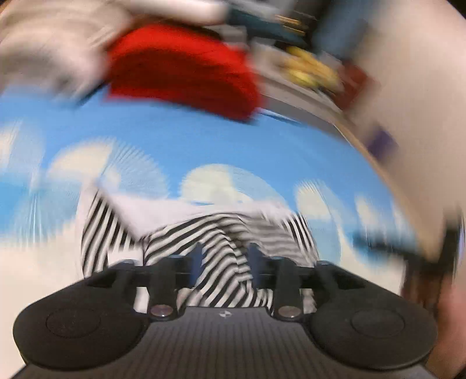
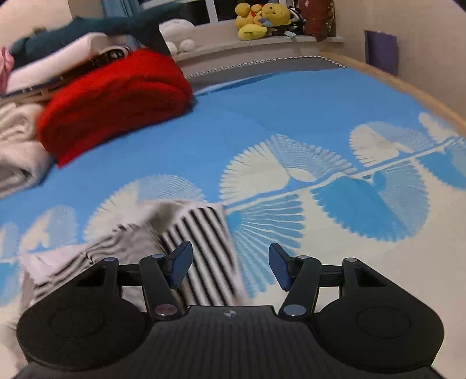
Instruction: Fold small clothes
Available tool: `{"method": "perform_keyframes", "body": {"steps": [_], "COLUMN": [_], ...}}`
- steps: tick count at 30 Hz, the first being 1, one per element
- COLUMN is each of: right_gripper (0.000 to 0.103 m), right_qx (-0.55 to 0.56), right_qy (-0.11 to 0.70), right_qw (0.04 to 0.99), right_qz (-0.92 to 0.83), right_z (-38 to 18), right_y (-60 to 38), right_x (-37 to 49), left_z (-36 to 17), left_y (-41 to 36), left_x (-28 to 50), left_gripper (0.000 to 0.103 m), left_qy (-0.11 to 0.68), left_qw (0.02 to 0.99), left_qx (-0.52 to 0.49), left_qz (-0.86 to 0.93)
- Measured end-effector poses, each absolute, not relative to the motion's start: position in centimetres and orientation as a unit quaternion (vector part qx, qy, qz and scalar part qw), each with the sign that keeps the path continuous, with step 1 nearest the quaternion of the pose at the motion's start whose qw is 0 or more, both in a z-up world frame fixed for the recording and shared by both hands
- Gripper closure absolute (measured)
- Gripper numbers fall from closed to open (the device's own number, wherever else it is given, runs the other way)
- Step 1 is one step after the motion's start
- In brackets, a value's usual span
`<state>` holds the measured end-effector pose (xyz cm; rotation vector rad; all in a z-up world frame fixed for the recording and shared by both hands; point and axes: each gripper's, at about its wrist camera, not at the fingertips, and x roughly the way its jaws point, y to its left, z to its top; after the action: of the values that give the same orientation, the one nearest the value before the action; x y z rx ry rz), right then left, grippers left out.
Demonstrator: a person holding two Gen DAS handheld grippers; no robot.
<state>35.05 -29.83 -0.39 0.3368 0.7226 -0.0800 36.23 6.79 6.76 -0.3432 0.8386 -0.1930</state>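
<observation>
A small black-and-white striped garment (image 1: 221,233) lies rumpled on the blue bedspread (image 1: 204,140), part of it turned over to show its pale inside. The left wrist view is blurred by motion. My left gripper (image 1: 225,256) hovers right over the garment, fingers apart, with a ridge of striped cloth showing in the gap. In the right wrist view the same garment (image 2: 204,233) lies low and left of centre. My right gripper (image 2: 230,266) stands open above its right edge, its left fingertip (image 2: 180,262) over the stripes and nothing pinched.
A folded red blanket (image 2: 116,99) sits at the far left of the bedspread (image 2: 291,110), beside white fabric (image 2: 14,145) and a stack of clothes (image 2: 58,52). Yellow plush toys (image 2: 259,20) line the sill behind. The bed's wooden edge (image 2: 422,96) runs along the right.
</observation>
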Motion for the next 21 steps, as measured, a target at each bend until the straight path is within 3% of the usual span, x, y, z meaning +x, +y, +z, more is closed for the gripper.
{"method": "perform_keyframes", "body": {"steps": [7, 16, 18, 19, 20, 21], "right_gripper": [0.044, 0.045, 0.056, 0.071, 0.085, 0.092], "right_qx": [0.202, 0.179, 0.164, 0.162, 0.167, 0.175], "right_qy": [0.406, 0.458, 0.466, 0.471, 0.475, 0.474], "right_qw": [0.891, 0.869, 0.868, 0.865, 0.862, 0.861], "right_qz": [0.01, 0.046, 0.055, 0.056, 0.055, 0.053], "right_z": [-3.0, -5.8, -6.2, -6.4, -6.5, -6.5], "right_y": [-27.7, -24.4, -23.7, -23.5, -23.5, -23.6], "right_x": [36.7, 37.1, 37.1, 37.1, 37.1, 37.2], "left_z": [0.5, -4.2, -4.8, -4.9, -5.0, -5.2], "left_y": [9.3, 9.5, 9.1, 8.8, 8.7, 8.8], "left_x": [38.6, 38.3, 38.5, 38.6, 38.6, 38.7], "left_gripper": [0.062, 0.057, 0.058, 0.063, 0.07, 0.09], "left_qy": [0.523, 0.563, 0.568, 0.571, 0.574, 0.573], "left_qw": [0.812, 0.767, 0.764, 0.764, 0.765, 0.765], "left_qx": [-0.258, -0.307, -0.305, -0.298, -0.294, -0.294], "left_qz": [0.025, 0.021, 0.014, 0.016, 0.018, 0.018]}}
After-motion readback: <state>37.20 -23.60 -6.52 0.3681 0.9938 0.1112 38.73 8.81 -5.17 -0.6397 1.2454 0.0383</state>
